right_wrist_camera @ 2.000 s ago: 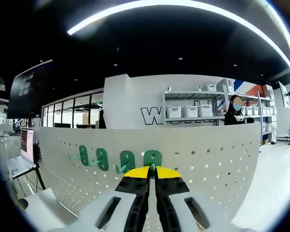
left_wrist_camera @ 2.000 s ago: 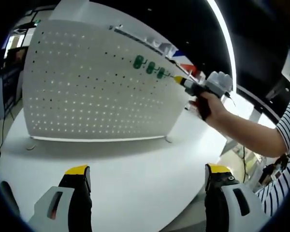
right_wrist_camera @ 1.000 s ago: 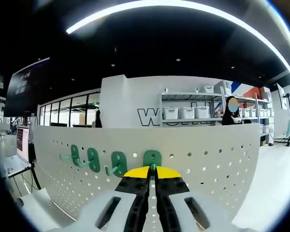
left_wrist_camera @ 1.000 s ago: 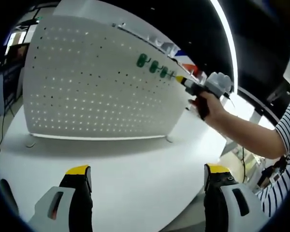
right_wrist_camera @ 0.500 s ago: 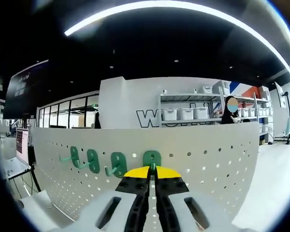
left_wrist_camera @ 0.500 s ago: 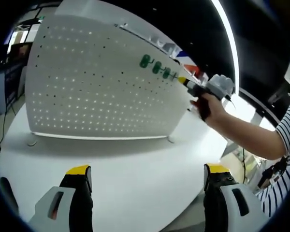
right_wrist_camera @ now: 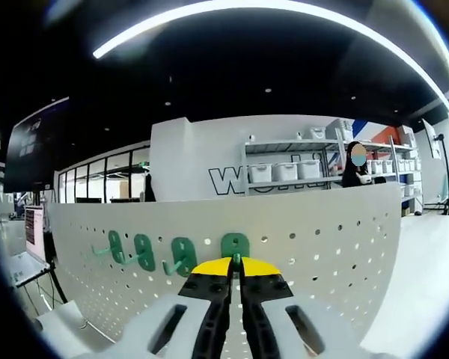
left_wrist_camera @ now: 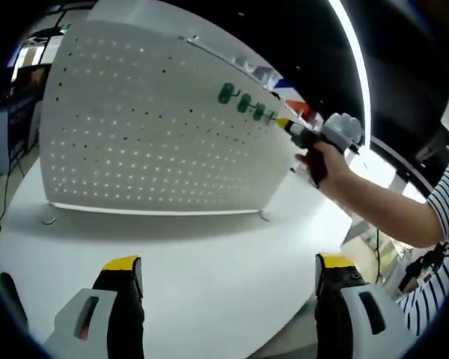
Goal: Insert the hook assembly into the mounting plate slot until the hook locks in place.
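A white pegboard (left_wrist_camera: 150,127) stands upright on the white table (left_wrist_camera: 194,277). Three green hooks (left_wrist_camera: 239,100) hang in a row near its top right. In the right gripper view the same pegboard (right_wrist_camera: 322,254) carries three green hooks (right_wrist_camera: 146,250) to the left, and a fourth green hook (right_wrist_camera: 236,245) sits against the board right at my right gripper (right_wrist_camera: 236,263), which is shut on it. In the left gripper view that right gripper (left_wrist_camera: 288,127), held by a hand, presses at the board's top right. My left gripper (left_wrist_camera: 224,269) hovers open above the table, holding nothing.
Behind the pegboard are shelves with white bins (right_wrist_camera: 284,172) and a person (right_wrist_camera: 355,168) standing. A monitor on a stand (right_wrist_camera: 30,232) is at the left. A striped sleeve (left_wrist_camera: 445,202) and forearm reach in from the right in the left gripper view.
The right gripper has stayed shut on the fourth hook at the board. Both views have drifted slightly; the left gripper remains open over the table.
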Demonstrator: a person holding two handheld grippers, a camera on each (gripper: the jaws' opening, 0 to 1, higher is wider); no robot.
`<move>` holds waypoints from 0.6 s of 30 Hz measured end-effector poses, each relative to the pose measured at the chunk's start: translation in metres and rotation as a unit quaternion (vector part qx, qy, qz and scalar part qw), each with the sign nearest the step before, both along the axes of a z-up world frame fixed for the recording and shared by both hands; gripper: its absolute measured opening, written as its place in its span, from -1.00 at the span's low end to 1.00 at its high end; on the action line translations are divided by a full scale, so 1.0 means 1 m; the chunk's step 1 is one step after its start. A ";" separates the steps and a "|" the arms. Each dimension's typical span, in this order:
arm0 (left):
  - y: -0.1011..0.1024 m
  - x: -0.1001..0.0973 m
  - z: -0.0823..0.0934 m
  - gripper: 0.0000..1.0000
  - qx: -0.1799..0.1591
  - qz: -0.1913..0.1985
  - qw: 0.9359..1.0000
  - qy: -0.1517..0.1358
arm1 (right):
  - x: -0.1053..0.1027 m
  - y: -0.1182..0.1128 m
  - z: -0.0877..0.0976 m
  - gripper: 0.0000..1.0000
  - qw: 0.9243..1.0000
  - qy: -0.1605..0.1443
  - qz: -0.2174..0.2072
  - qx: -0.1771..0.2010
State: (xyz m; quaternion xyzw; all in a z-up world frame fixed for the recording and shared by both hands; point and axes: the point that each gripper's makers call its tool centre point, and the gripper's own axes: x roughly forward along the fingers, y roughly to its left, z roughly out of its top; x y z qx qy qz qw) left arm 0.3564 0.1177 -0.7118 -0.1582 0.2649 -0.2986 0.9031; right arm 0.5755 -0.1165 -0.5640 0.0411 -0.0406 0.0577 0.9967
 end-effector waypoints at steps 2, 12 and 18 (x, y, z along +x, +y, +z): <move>0.000 0.000 0.000 0.94 0.000 0.000 1.000 0.001 | 0.001 0.000 0.000 -1.00 1.000 0.001 0.000 0.002; 0.002 -0.001 -0.001 0.94 -0.002 0.003 1.000 0.003 | 0.008 -0.002 0.001 -1.00 1.000 0.012 -0.001 0.002; 0.002 -0.002 -0.003 0.93 -0.004 0.004 1.000 0.004 | 0.005 -0.003 0.000 -1.00 1.000 0.000 -0.001 -0.002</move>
